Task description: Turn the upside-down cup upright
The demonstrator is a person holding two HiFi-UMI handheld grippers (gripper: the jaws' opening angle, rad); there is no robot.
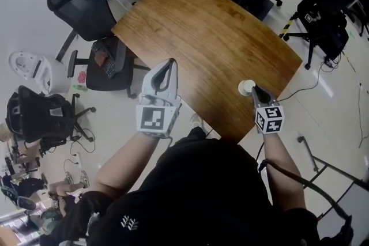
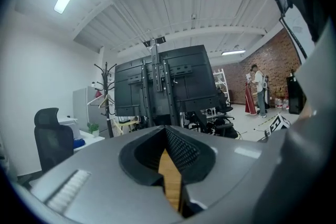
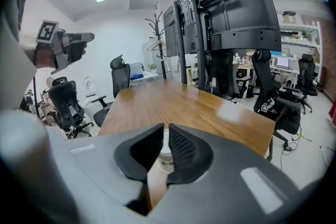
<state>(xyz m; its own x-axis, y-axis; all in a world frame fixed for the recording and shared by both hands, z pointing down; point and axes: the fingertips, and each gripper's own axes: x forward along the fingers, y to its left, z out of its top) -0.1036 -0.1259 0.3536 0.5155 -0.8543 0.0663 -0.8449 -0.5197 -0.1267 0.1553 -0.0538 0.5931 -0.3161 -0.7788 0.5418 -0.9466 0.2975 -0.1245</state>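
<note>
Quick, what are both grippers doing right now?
Left gripper: shut, empty.
Right gripper: a little open, cup between its jaws, seemingly not squeezed.

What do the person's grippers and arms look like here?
The left gripper and right gripper are grey tapered shells with black ribbed jaws. Each carries a cube of black-and-white square markers. The person wears a black top. A black cable runs beside the right arm.

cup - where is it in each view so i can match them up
Head view: cup at the wooden table's near right edge.
Left gripper view: not in it.
Right gripper view: cup low centre, between the right gripper's jaws.
Shared landmark: the wooden table.
</note>
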